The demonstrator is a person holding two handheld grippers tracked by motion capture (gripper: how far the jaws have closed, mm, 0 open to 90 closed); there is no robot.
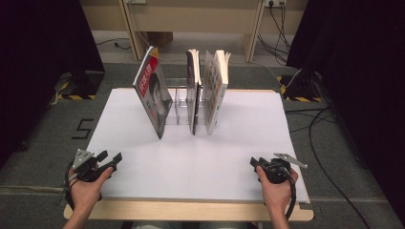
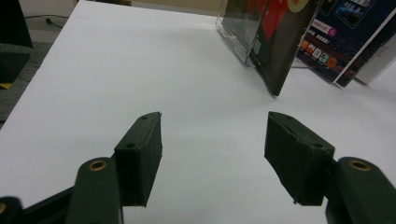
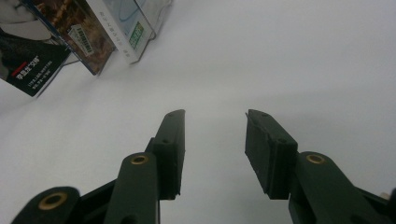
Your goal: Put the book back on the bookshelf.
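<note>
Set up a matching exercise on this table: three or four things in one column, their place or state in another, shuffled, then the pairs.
1. red-covered book
2. middle dark book
3. left gripper
4. right gripper

a. near right part of the table, open
b. upright in the clear rack
c. leaning, leftmost of the books
d. near left part, open

Pairs: 1-c, 2-b, 3-d, 4-a

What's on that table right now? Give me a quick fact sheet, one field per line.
Surface: white table top
Stand: clear acrylic book rack, mid-table
Books: three, standing on edge in the rack
Left book: red-and-black cover with a face, leaning left
Middle book: dark cover, near upright
Right book: white patterned cover, leaning slightly
Left hand-held gripper: open, holding nothing, near edge
Right hand-held gripper: open, holding nothing, near edge
</note>
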